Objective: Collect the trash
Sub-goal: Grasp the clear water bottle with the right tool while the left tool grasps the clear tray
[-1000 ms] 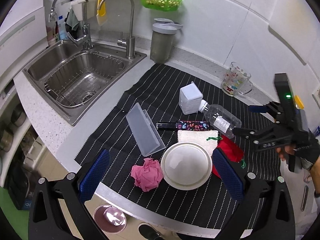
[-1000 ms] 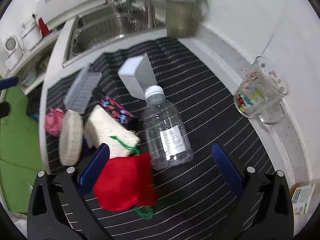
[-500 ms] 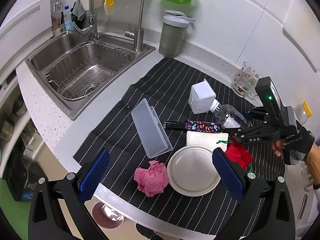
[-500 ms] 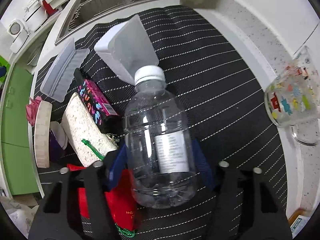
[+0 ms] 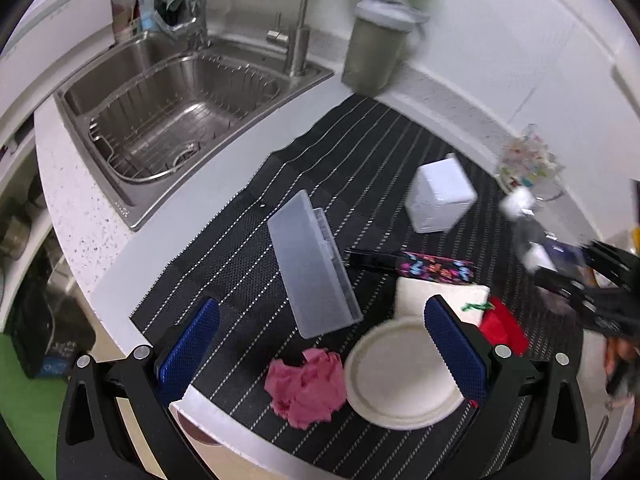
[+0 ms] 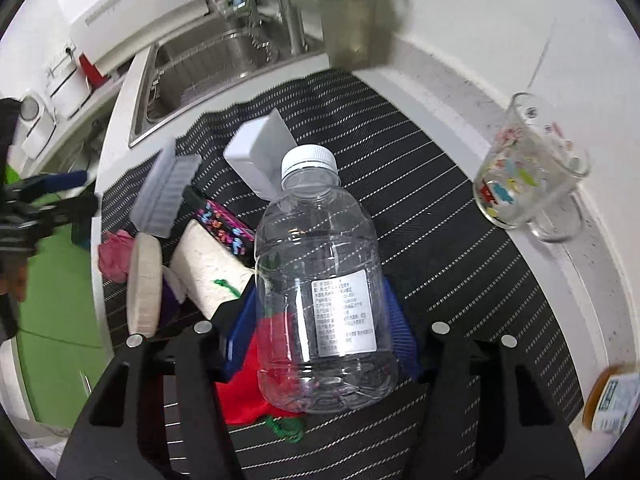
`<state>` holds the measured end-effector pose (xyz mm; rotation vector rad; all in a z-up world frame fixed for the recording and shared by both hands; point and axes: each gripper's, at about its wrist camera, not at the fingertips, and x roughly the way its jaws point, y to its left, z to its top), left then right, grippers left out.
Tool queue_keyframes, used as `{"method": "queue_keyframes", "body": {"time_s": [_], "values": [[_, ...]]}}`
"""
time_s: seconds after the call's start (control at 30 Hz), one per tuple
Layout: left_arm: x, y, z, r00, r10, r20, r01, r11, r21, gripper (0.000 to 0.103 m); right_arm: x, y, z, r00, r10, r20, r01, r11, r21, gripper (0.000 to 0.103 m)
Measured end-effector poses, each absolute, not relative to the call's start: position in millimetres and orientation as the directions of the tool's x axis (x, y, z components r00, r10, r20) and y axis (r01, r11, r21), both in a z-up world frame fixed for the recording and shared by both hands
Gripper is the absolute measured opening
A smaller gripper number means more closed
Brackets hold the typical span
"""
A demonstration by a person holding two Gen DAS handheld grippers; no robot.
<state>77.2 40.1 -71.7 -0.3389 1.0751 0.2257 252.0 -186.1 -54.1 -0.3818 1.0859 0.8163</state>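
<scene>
Our right hand-held gripper (image 6: 320, 340) is clenched on the clear plastic bottle (image 6: 320, 280), its blue pads pressing the lower body, so the bottle sits in the grip above the striped mat (image 6: 440, 240). Our left hand-held gripper (image 5: 320, 348) hangs released over the near edge of the surface (image 5: 224, 184), above the pink crumpled paper (image 5: 308, 384) and the white plate (image 5: 400, 384). We judge the smooth, thin wall may buckle or slip between the pads, and the bottle could then knock the glass mug (image 6: 528, 176) at the right.
</scene>
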Motion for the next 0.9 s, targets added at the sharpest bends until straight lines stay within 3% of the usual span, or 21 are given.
{"method": "queue_keyframes", "body": {"time_s": [0.37,0.43,0.5,0.53,0.6,0.73,0.77,0.8,0.9], "values": [[102.6,59.2,-122.3,0.336,0.090,-0.937,-0.487,0.868,-0.092,0.098,236.4,-194.2,-49.2,0.216,0.431,-0.876,-0.743,0.654,0.139,0.059],[103.1,60.6,-128.3,0.330,0.081,-0.940,-0.493,0.864,-0.099,0.093,237.3,-191.8,-48.9,0.211,0.436,-0.875,-0.744,0.652,0.145,0.059],[103.2,61.3,-133.2,0.322,0.077,-0.944,-0.493,0.864,-0.098,0.074,237.6,-190.5,-48.8,0.207,0.440,-0.874,-0.747,0.648,0.149,0.059],[103.1,61.9,-134.1,0.324,0.070,-0.943,-0.492,0.864,-0.105,0.070,237.6,-189.8,-48.7,0.206,0.442,-0.873,-0.748,0.646,0.150,0.059],[103.3,62.3,-135.1,0.324,0.070,-0.944,-0.490,0.866,-0.104,0.035,238.6,-189.7,-48.4,0.205,0.444,-0.872,-0.750,0.644,0.151,0.059],[104.0,63.4,-134.4,0.334,0.070,-0.940,-0.472,0.876,-0.102,0.031,241.9,-191.3,-46.7,0.216,0.448,-0.867,-0.747,0.648,0.149,0.060],[104.7,63.3,-132.1,0.339,0.080,-0.937,-0.464,0.881,-0.093,0.023,243.3,-192.5,-46.2,0.221,0.449,-0.866,-0.745,0.651,0.147,0.059],[104.3,63.9,-129.3,0.346,0.092,-0.934,-0.462,0.883,-0.085,0.005,243.2,-193.7,-45.6,0.225,0.449,-0.865,-0.743,0.653,0.146,0.059],[104.9,63.6,-120.2,0.380,0.093,-0.920,-0.439,0.894,-0.091,0.006,245.3,-196.7,-42.9,0.237,0.451,-0.860,-0.739,0.658,0.141,0.059]]}}
